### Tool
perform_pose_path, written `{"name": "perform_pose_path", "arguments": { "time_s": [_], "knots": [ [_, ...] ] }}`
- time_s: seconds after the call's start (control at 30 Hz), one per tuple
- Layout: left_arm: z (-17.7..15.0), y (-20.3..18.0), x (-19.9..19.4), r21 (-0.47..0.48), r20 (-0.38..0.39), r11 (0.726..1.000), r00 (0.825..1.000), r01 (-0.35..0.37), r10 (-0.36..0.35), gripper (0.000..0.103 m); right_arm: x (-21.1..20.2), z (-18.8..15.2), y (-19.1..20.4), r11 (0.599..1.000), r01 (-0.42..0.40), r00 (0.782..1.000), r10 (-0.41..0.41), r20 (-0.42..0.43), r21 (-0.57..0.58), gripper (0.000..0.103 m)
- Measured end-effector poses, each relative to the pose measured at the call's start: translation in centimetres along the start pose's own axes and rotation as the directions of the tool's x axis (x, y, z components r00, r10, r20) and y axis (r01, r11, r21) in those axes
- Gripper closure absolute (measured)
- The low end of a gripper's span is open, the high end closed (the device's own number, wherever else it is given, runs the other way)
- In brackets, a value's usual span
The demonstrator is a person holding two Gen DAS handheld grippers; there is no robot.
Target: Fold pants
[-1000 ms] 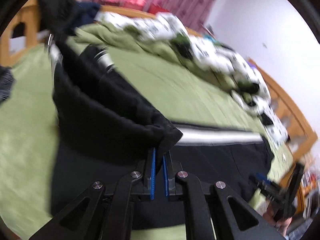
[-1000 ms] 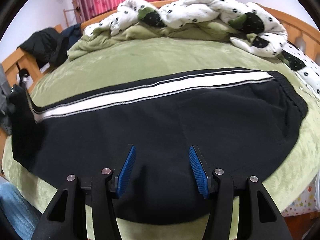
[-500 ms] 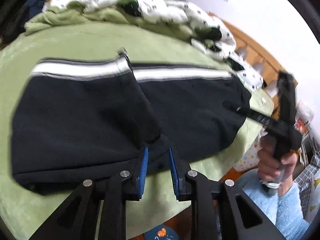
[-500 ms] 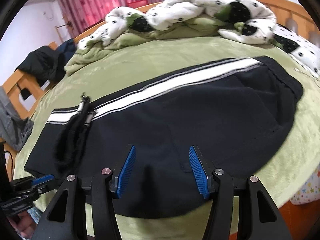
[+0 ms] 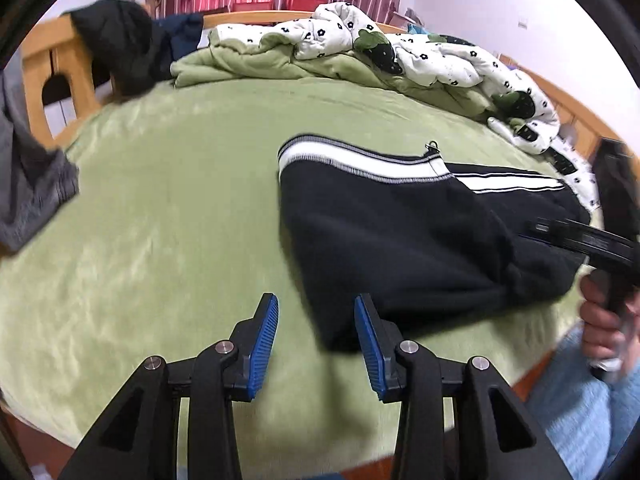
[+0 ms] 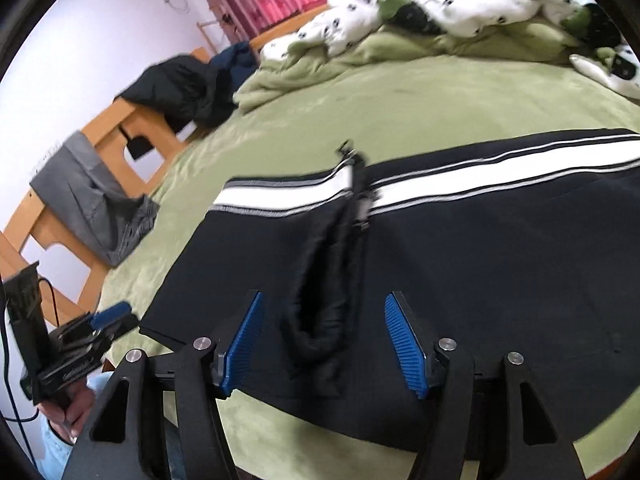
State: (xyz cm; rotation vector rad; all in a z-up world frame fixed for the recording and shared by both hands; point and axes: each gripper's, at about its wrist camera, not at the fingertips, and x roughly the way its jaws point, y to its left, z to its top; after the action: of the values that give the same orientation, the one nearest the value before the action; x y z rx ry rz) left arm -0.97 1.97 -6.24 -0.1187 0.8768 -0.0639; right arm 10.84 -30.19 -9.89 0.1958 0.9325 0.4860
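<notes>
Black pants (image 5: pixel 400 232) with a white side stripe lie on the green bed, the leg end folded over the upper part; the folded leg's hem (image 6: pixel 320 296) bunches across the middle in the right wrist view. My left gripper (image 5: pixel 316 344) is open and empty, just off the fold's near left corner; it also shows in the right wrist view (image 6: pixel 108 316). My right gripper (image 6: pixel 324 344) is open and empty, above the pants' near edge by the bunched hem; it also shows in the left wrist view (image 5: pixel 568 232).
A rumpled white spotted quilt (image 5: pixel 420 52) and green blanket (image 5: pixel 260 64) lie at the bed's far side. A black jacket (image 5: pixel 120 48) hangs on the wooden bed frame (image 5: pixel 44 76). Grey clothing (image 5: pixel 28 184) lies at the left edge.
My left gripper carried the pant leg over onto the upper part, let go and opened, then drew back left. My right gripper stayed open over the near edge.
</notes>
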Motion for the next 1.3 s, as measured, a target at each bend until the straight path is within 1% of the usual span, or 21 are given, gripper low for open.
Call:
{"name": "perform_pose_path", "arguments": {
  "time_s": [0.1,0.17,0.2,0.27,0.33,0.4,0.43,0.5,0.57,0.67,0.73,0.87,0.9,1.0,1.03,1.1,1.17,1.2,1.23,1.27,1.3],
  "knots": [
    [-0.9,-0.3,0.8,-0.028,-0.042,0.999,0.999,0.023,-0.024,0.065,2.8,-0.1,0.3,0.999,0.045,0.997,-0.043,-0.063,0.019,0.041],
    [-1.2,-1.3,2.2,-0.058,-0.073,0.998,0.997,0.023,-0.027,0.065,4.4,-0.2,-0.2,0.997,0.035,0.995,-0.028,-0.097,0.068,0.041],
    [-1.4,-1.5,2.8,-0.092,-0.087,0.995,0.995,0.041,-0.049,0.065,5.0,-0.1,-0.5,0.995,0.027,0.994,-0.017,-0.108,0.097,0.041],
    [-1.8,-2.0,3.8,-0.136,-0.080,0.989,0.995,0.055,-0.066,0.065,5.9,0.0,-1.0,0.990,0.010,0.994,0.006,-0.112,0.140,0.041],
    [-1.9,-1.9,5.2,-0.170,-0.091,0.985,0.996,0.007,-0.023,0.065,6.3,0.2,-0.6,0.993,0.004,0.994,0.008,-0.107,0.117,0.041],
    [-1.9,-1.6,6.4,-0.207,-0.083,0.978,0.996,-0.001,-0.017,0.065,7.1,0.3,-0.4,0.995,0.006,0.993,0.006,-0.115,0.103,0.041],
    [-1.8,-1.5,7.0,-0.225,-0.083,0.974,0.996,-0.007,-0.012,0.065,7.8,0.3,-0.1,0.996,0.017,0.992,-0.006,-0.130,0.084,0.044],
    [-1.7,-1.2,7.9,-0.271,-0.073,0.963,0.997,0.000,-0.021,0.065,8.2,0.5,0.5,0.998,0.046,0.991,-0.041,-0.131,0.033,0.056],
    [-1.9,-1.4,8.3,-0.290,-0.053,0.957,0.999,-0.017,0.001,0.065,8.0,0.6,0.7,0.999,0.046,0.992,-0.045,-0.120,0.004,0.081],
    [-1.8,-1.8,7.8,-0.273,-0.006,0.961,0.999,-0.052,0.052,0.071,6.6,0.9,0.1,0.999,0.018,0.998,-0.016,-0.061,0.039,0.088],
    [-2.1,-1.2,7.2,-0.286,0.022,0.956,0.996,-0.072,0.082,0.073,4.7,1.2,-0.2,0.999,0.017,1.000,-0.018,0.011,0.042,0.089],
    [-2.2,-0.7,7.6,-0.304,-0.010,0.953,1.000,-0.008,0.005,0.073,0.9,1.3,-1.7,0.998,0.022,0.992,-0.030,0.125,0.064,0.090],
    [-2.2,-1.2,7.7,-0.282,-0.007,0.959,1.000,-0.004,0.002,0.073,0.1,1.1,-2.4,0.997,0.027,0.989,-0.038,0.145,0.072,0.090],
    [-2.1,-3.0,7.5,-0.201,0.004,0.979,1.000,-0.021,0.022,0.073,-1.1,0.8,-3.8,0.992,0.104,0.980,-0.114,0.161,0.072,0.090],
    [-2.1,-3.6,7.5,-0.172,0.006,0.985,1.000,-0.026,0.028,0.073,-1.2,0.8,-4.2,0.988,0.140,0.976,-0.150,0.158,0.068,0.090],
    [-2.0,-4.2,7.2,-0.145,0.009,0.989,0.999,-0.037,0.038,0.073,-0.7,0.7,-4.8,0.982,0.173,0.975,-0.182,0.129,0.075,0.090],
    [-2.0,-4.1,7.0,-0.137,-0.003,0.990,0.999,-0.034,0.034,0.073,0.6,0.6,-5.3,0.979,0.195,0.978,-0.199,0.057,0.061,0.089],
    [-1.9,-3.9,6.9,-0.144,-0.019,0.989,1.000,-0.013,0.011,0.073,1.3,0.5,-5.6,0.978,0.201,0.979,-0.202,0.014,0.055,0.088],
    [-2.0,-3.6,6.7,-0.153,-0.029,0.988,0.999,0.012,-0.017,0.074,2.0,0.2,-6.2,0.975,0.215,0.976,-0.213,-0.039,0.057,0.082],
    [-2.2,-3.3,6.4,-0.161,-0.036,0.986,0.998,0.038,-0.044,0.074,2.3,0.2,-6.5,0.971,0.230,0.972,-0.227,-0.060,0.060,0.071],
    [-2.3,-3.0,6.1,-0.166,-0.042,0.984,0.996,0.066,-0.074,0.074,2.0,-0.2,-6.8,0.970,0.236,0.971,-0.232,-0.059,0.059,0.068]
  ]
}}
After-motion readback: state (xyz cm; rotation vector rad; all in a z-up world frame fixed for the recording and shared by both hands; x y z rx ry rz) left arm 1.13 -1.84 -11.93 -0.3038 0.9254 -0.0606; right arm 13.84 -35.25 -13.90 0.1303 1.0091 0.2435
